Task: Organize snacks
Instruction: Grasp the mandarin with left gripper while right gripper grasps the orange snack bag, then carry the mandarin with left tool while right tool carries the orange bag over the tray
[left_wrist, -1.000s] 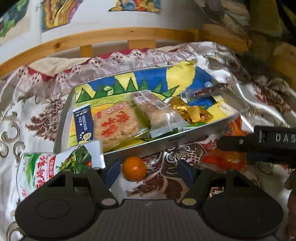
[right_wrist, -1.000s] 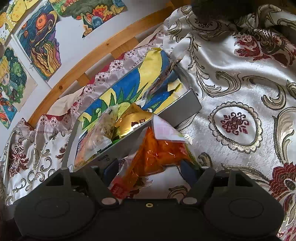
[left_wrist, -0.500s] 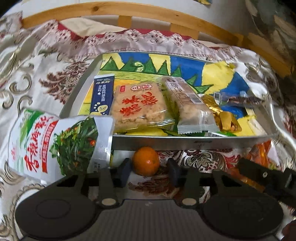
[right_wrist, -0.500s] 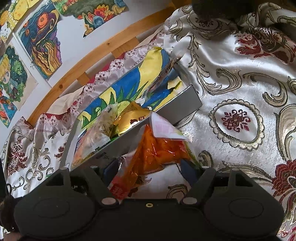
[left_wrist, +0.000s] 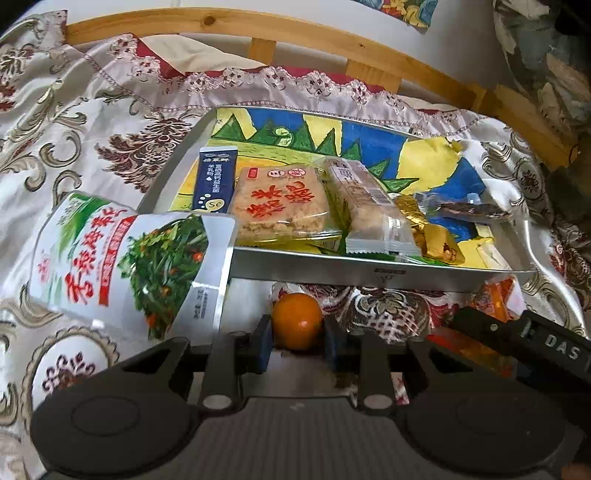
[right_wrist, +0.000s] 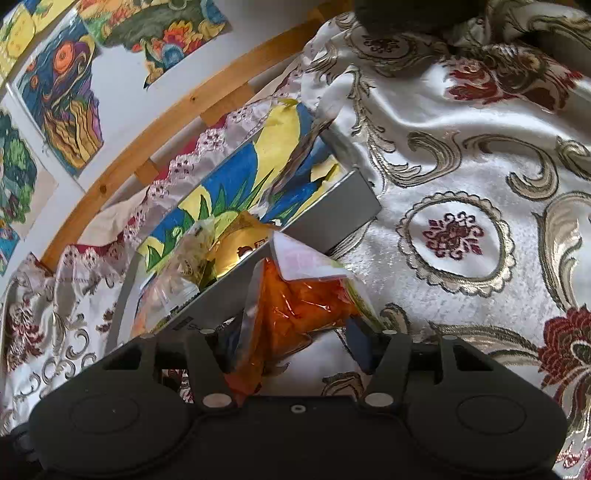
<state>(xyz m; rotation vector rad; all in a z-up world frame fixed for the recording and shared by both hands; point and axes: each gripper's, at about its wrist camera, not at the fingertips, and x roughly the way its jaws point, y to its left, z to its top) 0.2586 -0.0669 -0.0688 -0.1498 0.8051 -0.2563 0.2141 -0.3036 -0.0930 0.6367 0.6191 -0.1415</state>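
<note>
A small orange (left_wrist: 297, 319) lies on the patterned cloth just in front of the metal tray (left_wrist: 369, 275). My left gripper (left_wrist: 297, 341) has its jaws closing on it, and both blue pads touch its sides. An orange snack bag (right_wrist: 295, 306) leans against the tray's wall (right_wrist: 332, 218). It sits between the jaws of my right gripper (right_wrist: 295, 339), which are closing; the right pad's face still shows bare and the left pad is hidden. That right gripper (left_wrist: 535, 343) also shows in the left wrist view, low at the right.
The tray holds a blue stick packet (left_wrist: 214, 181), a rice cracker pack (left_wrist: 280, 206), a clear-wrapped cake (left_wrist: 369, 206) and a gold wrapper (left_wrist: 432, 236). A green-and-white bag (left_wrist: 122, 258) lies left of the tray. A wooden rail (left_wrist: 332, 40) runs behind.
The left gripper has rolled and its jaws have narrowed until they reach the orange. The right gripper's jaws have drawn in around the orange snack bag, which has stayed in place.
</note>
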